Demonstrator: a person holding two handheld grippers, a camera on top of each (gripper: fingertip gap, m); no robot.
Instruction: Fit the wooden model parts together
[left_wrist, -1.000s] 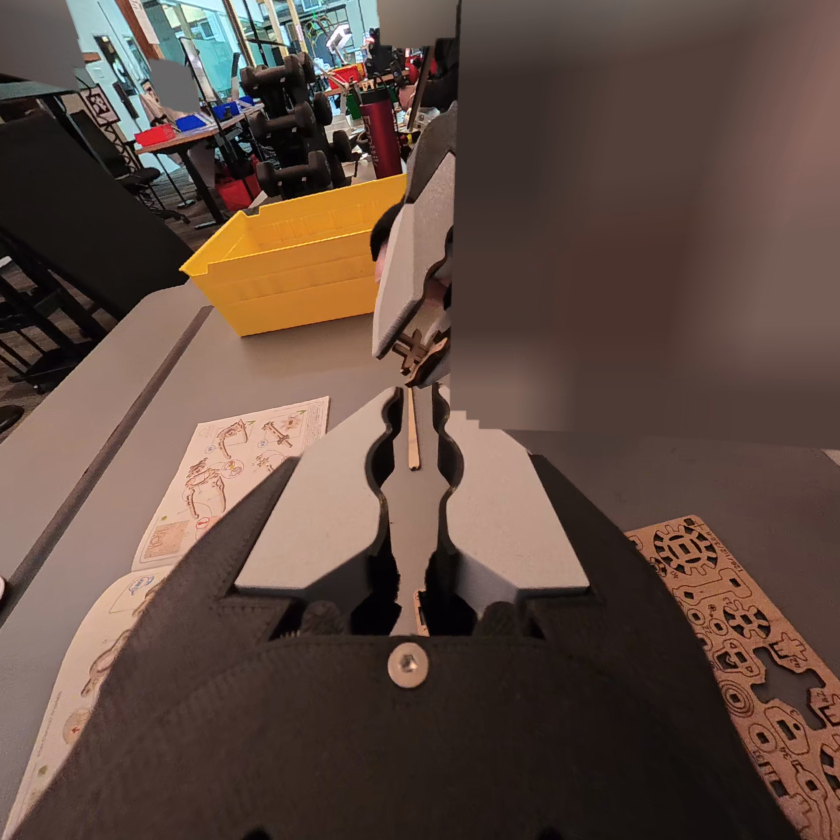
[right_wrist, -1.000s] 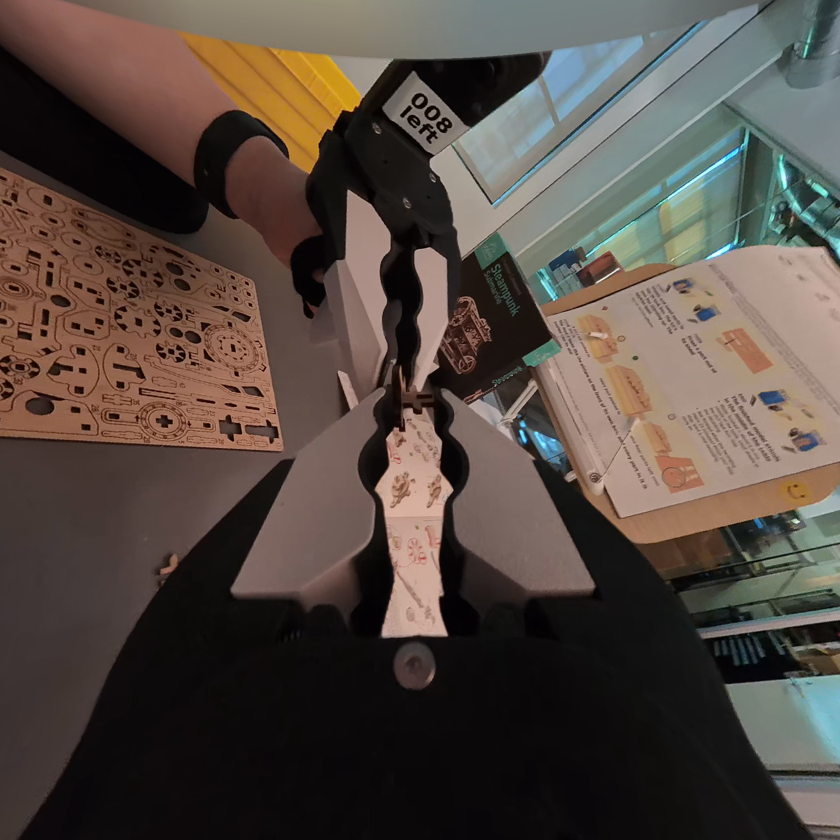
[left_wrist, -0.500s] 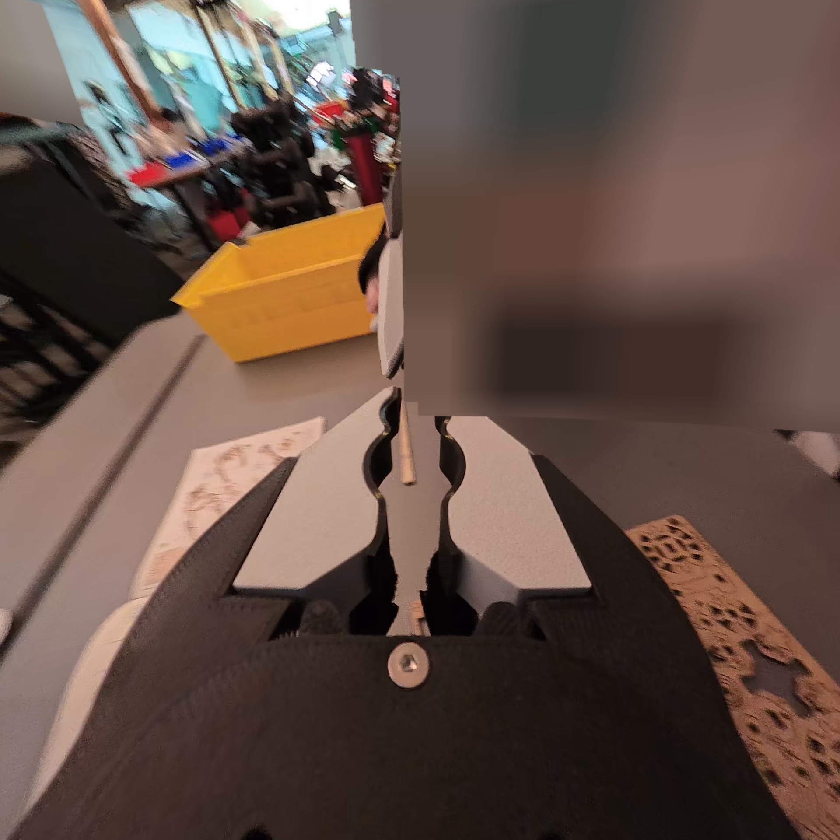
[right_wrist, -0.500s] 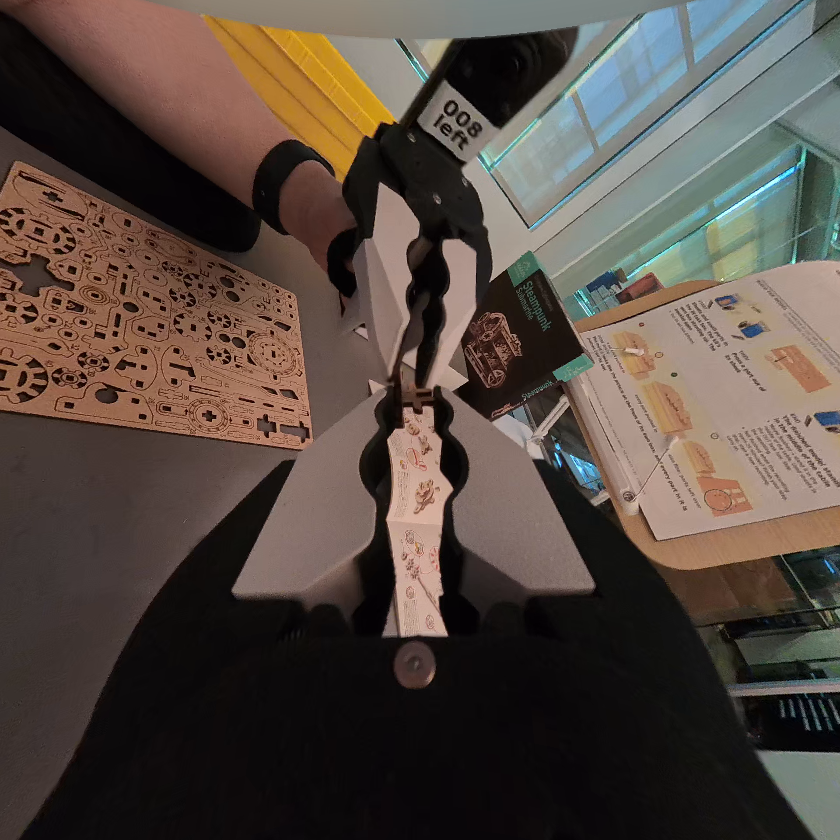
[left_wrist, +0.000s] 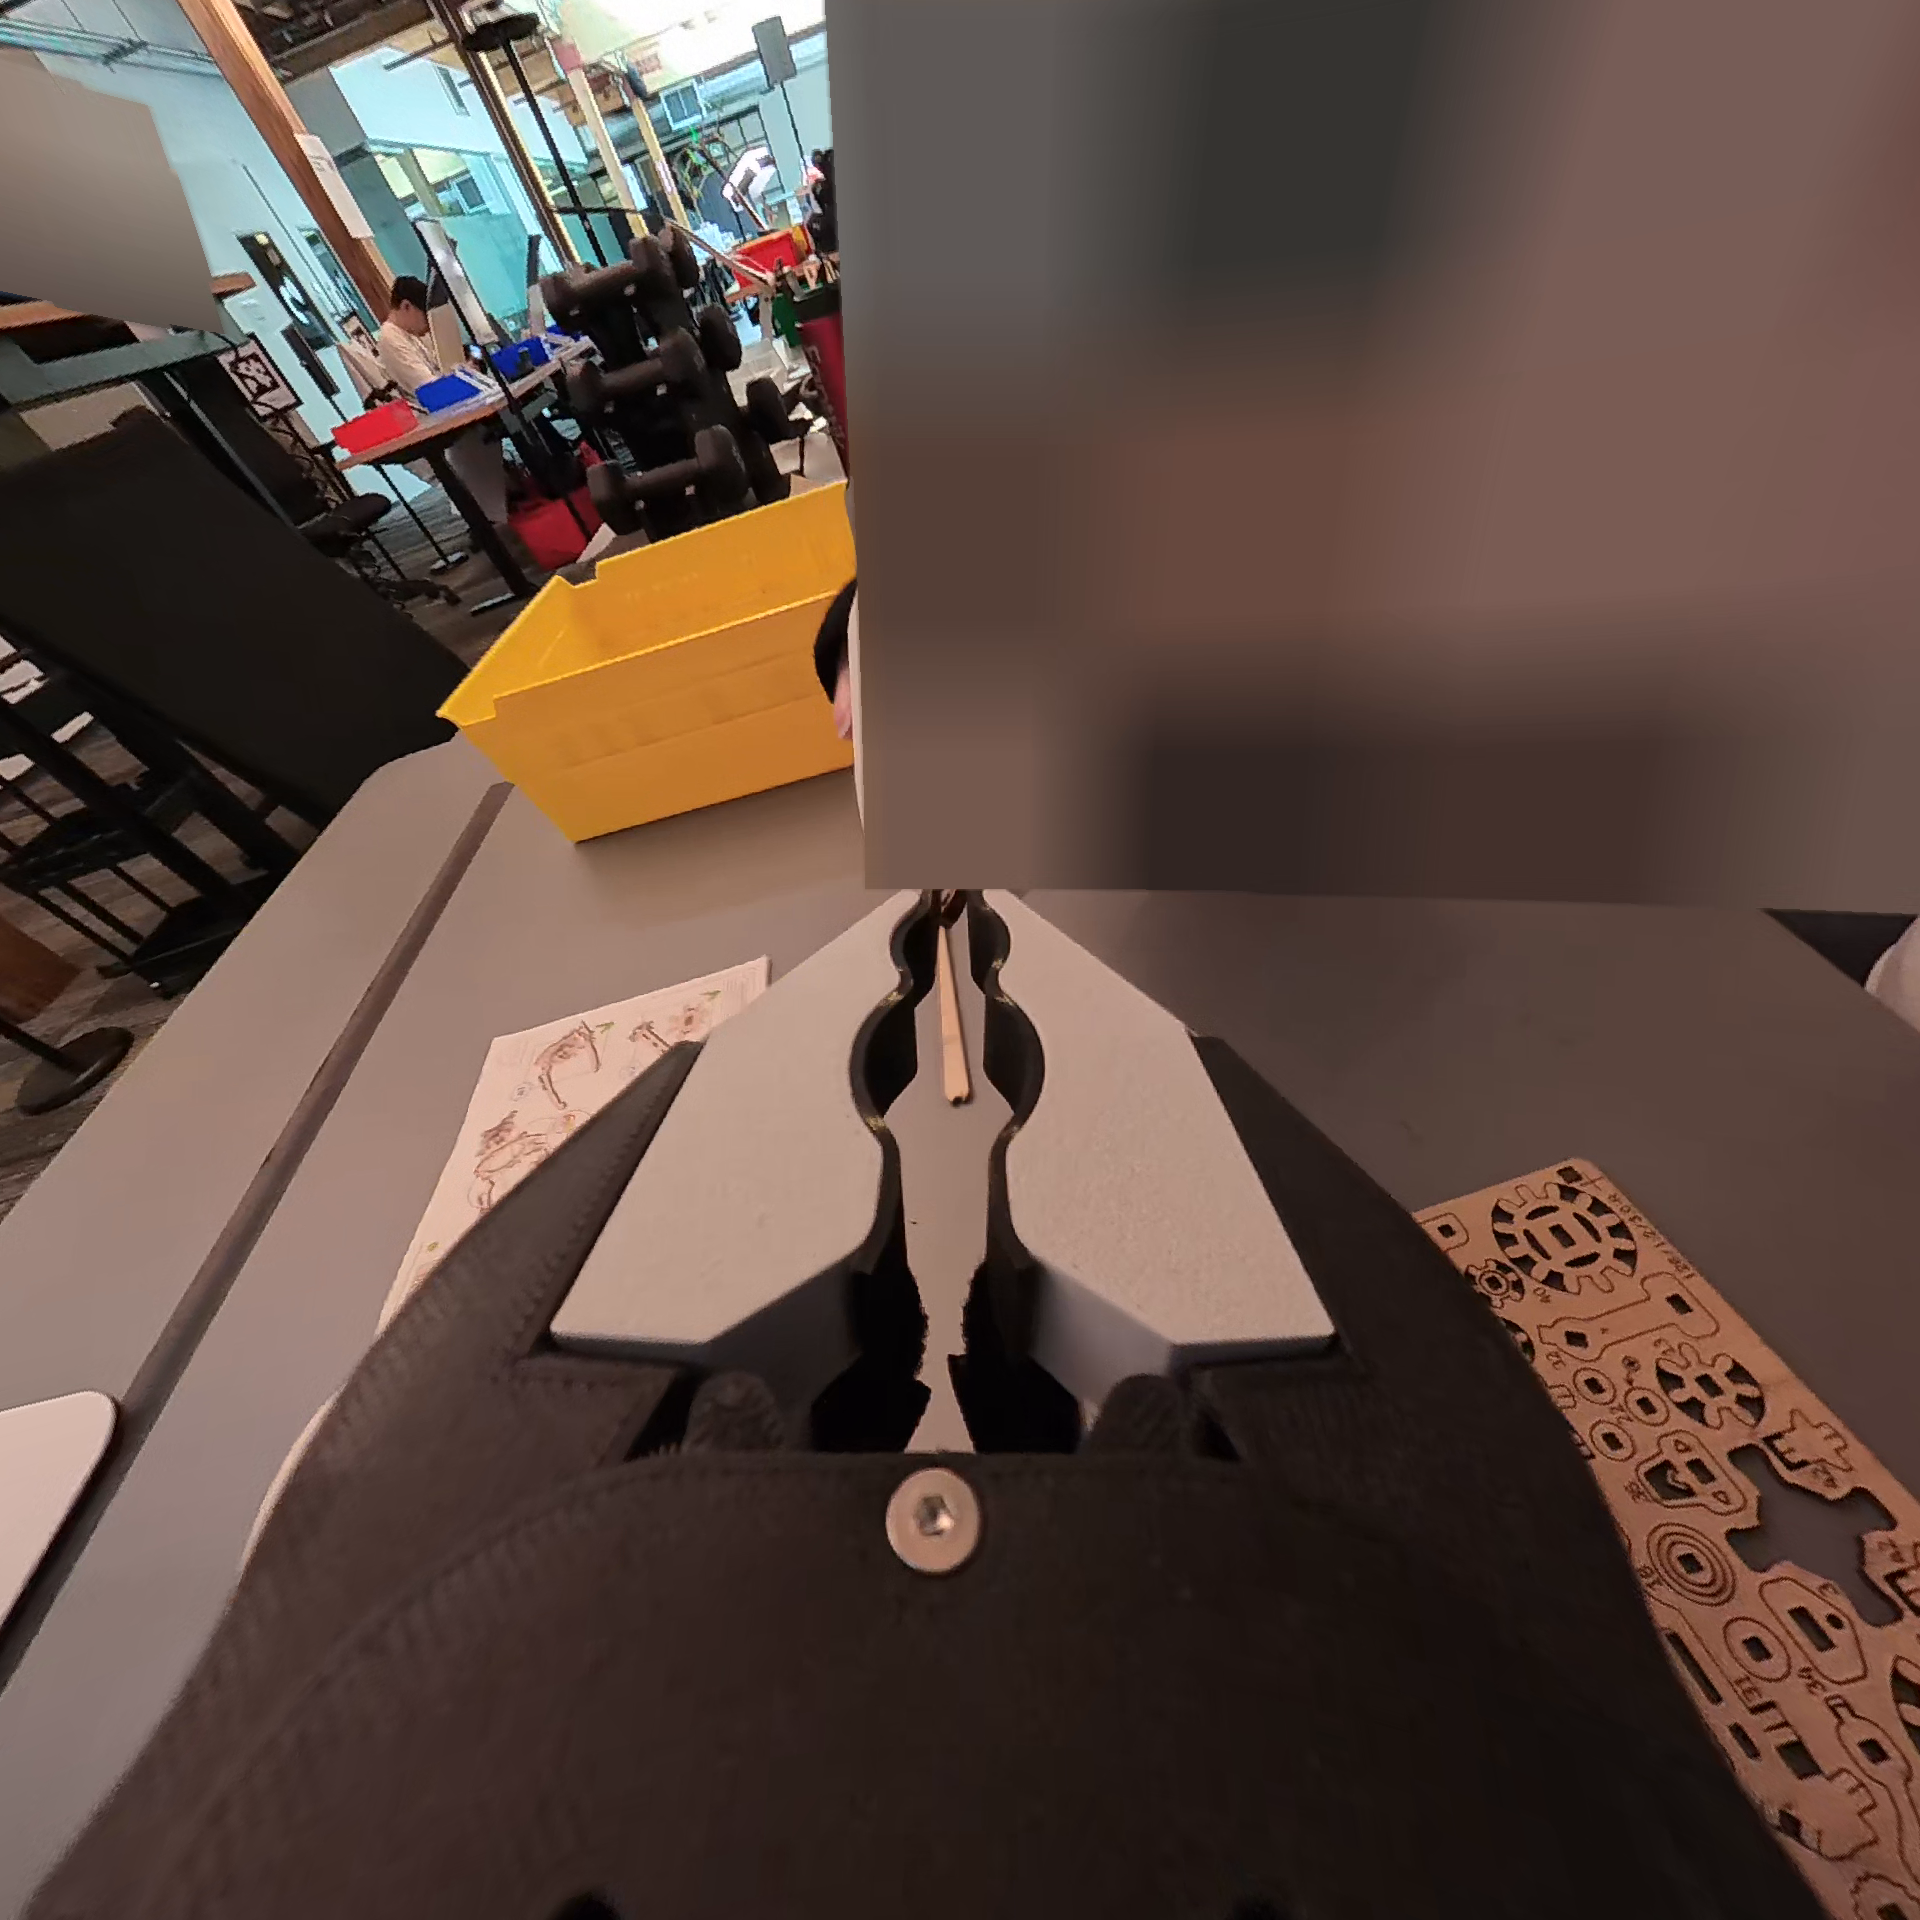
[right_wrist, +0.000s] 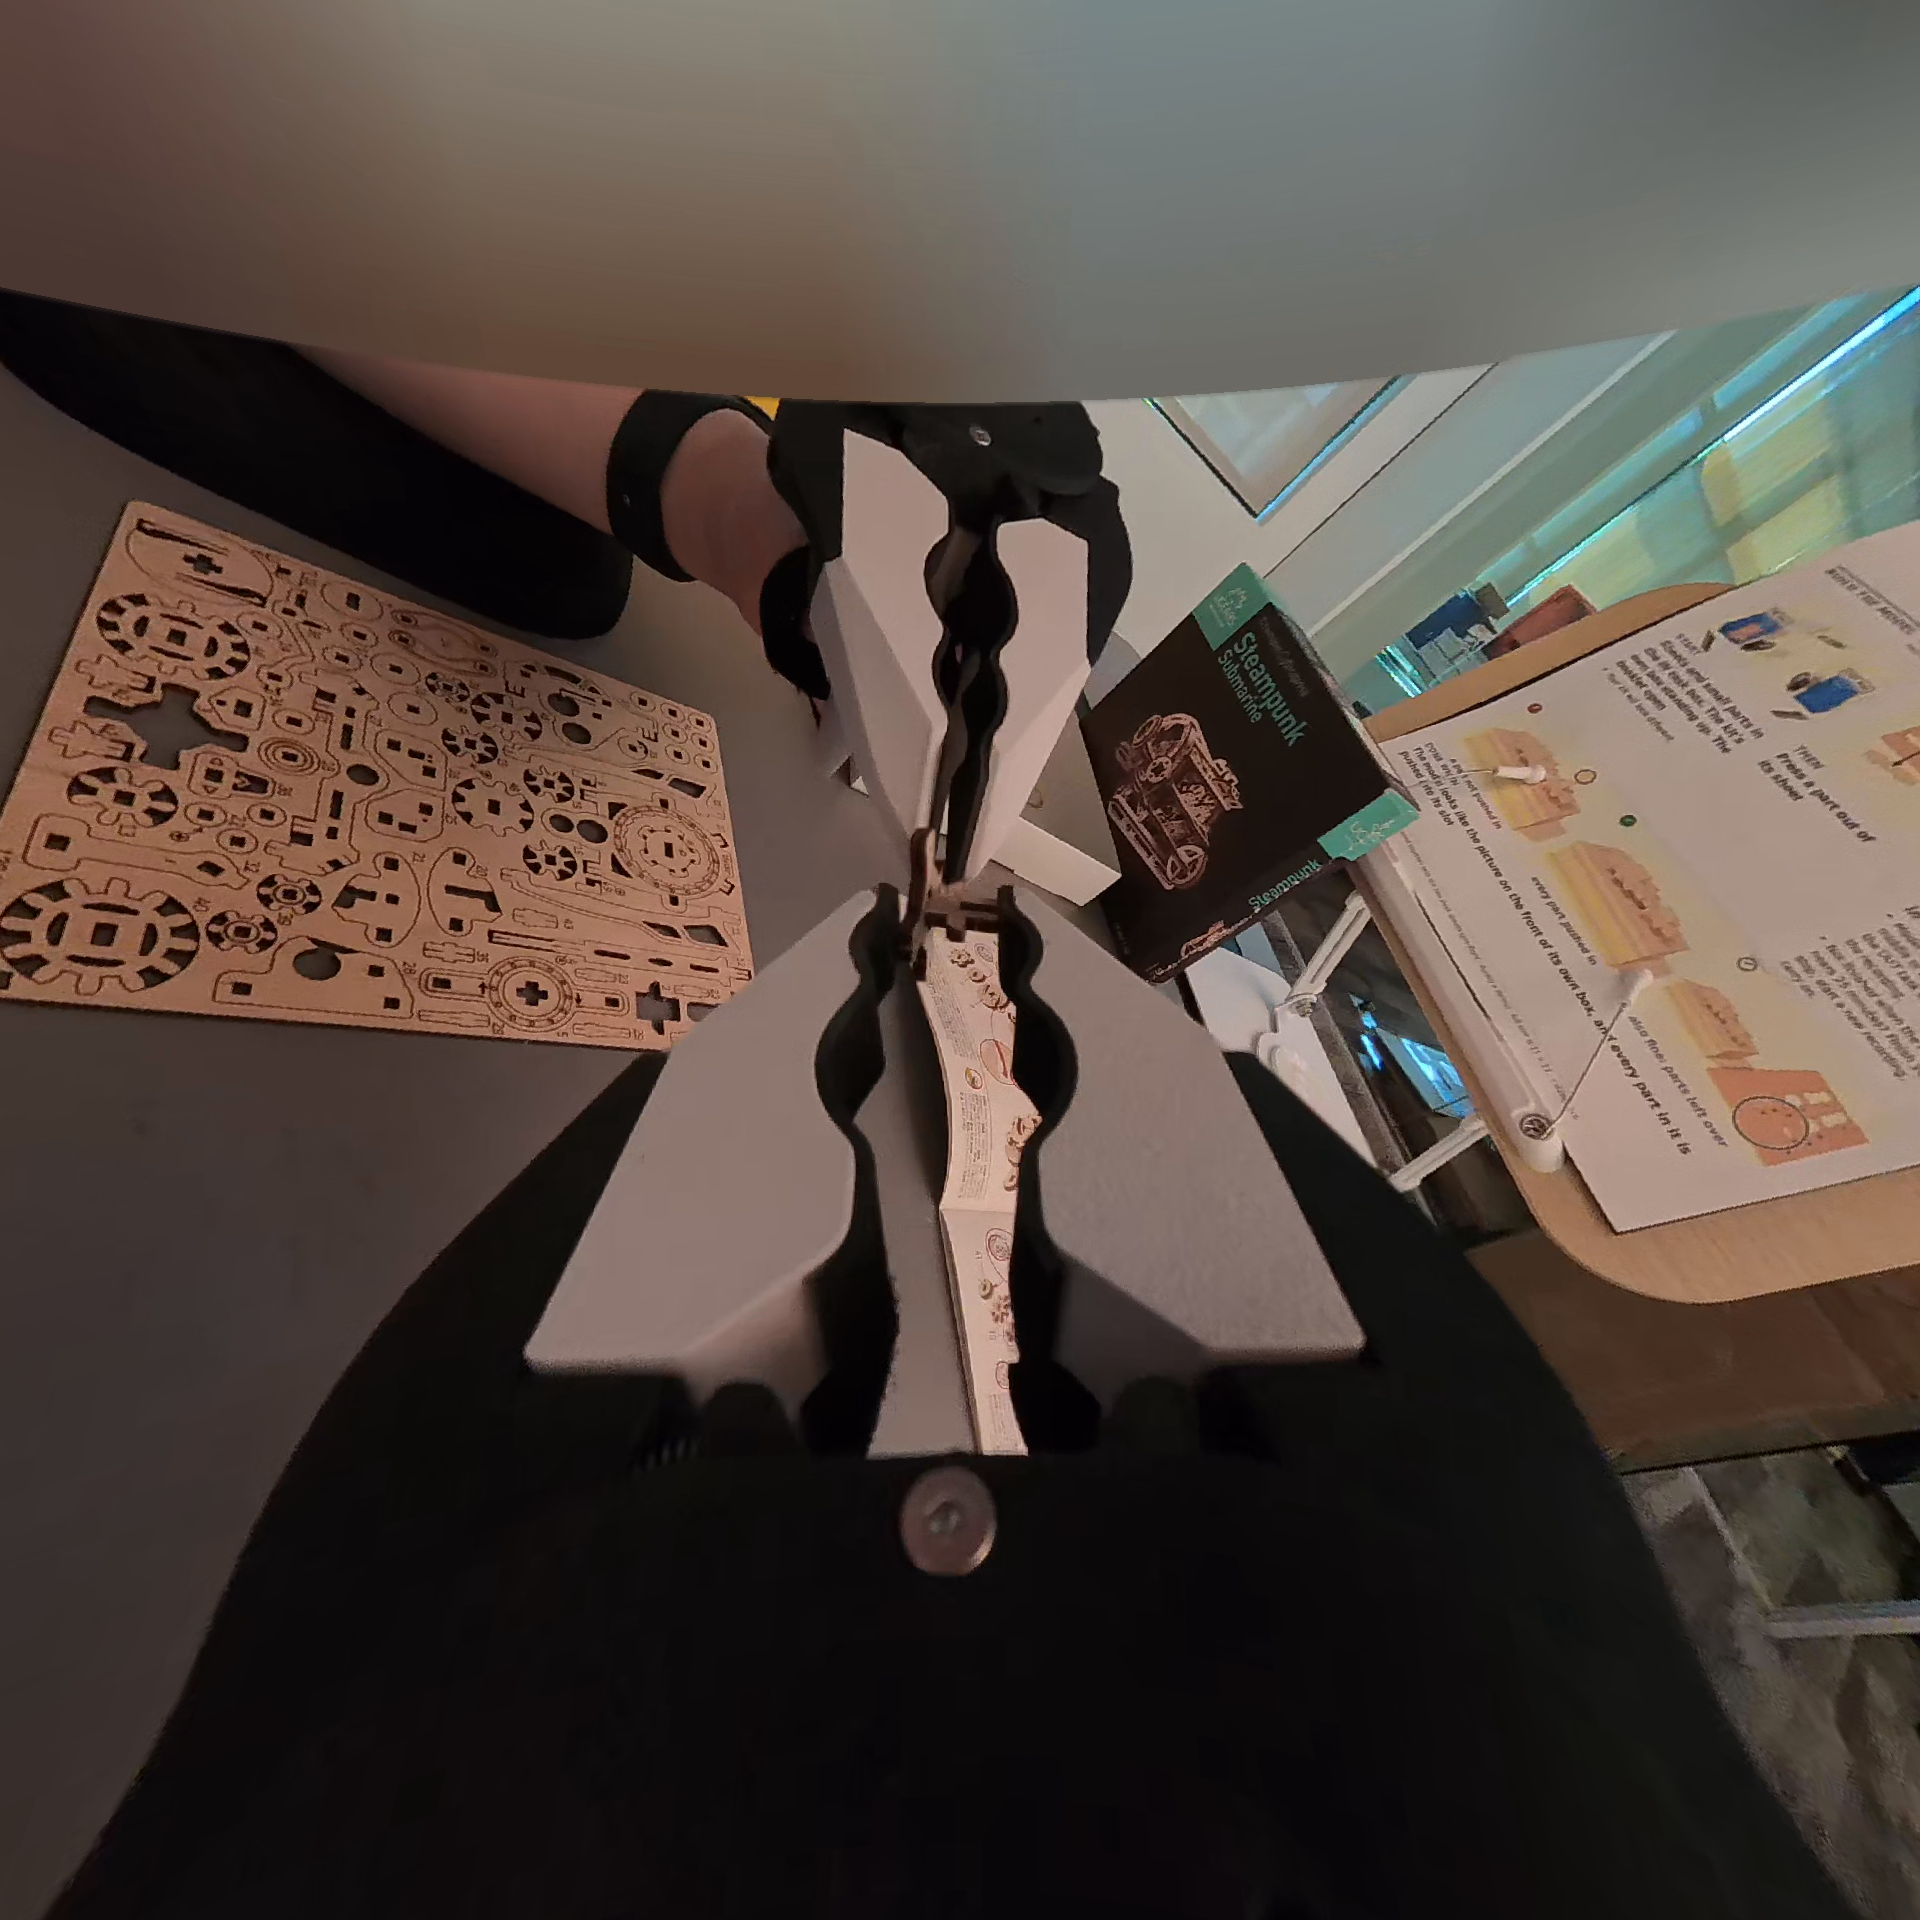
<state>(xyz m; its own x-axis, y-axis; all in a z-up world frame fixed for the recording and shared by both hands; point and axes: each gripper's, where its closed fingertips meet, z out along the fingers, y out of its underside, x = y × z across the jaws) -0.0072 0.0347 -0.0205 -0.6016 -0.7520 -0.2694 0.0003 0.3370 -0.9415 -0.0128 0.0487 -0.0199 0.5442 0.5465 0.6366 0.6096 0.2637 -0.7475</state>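
Wooden parts meet tip to tip above the grey bench (left_wrist: 1455, 1039): the left gripper (left_wrist: 943, 914) has its 2 fingers (left_wrist: 748, 1153) pinched on a thin wooden strip (left_wrist: 951, 1023), which runs edge-on along the narrow gap between them and reaches forward under the blurred patch. In the right wrist view the right gripper (right_wrist: 940, 902) has its fingers (right_wrist: 727, 1122) closed on a small dark notched wooden piece (right_wrist: 958, 914) held right at the tips, and the strip (right_wrist: 920, 868) coming down from the left gripper (right_wrist: 951, 821) touches this piece; whether one sits inside the other I cannot tell. A bare hand (right_wrist: 727, 520) with a black wristband holds the left gripper from behind. Flat on the bench to the left in that view, well apart from the grippers, lies a laser-cut plywood sheet (right_wrist: 343, 790) with several parts already punched out; the same sheet (left_wrist: 1704, 1475) shows at the lower right of the left wrist view. An open instruction booklet (left_wrist: 582, 1081) lies on the bench under the left gripper, and its pages (right_wrist: 977, 1091) show through the right gripper's gap. A yellow bin (left_wrist: 665, 707) stands farther back on the bench. A dark kit box (right_wrist: 1236, 769) leans beyond the grippers, beside a board carrying a printed sheet (right_wrist: 1683, 914).
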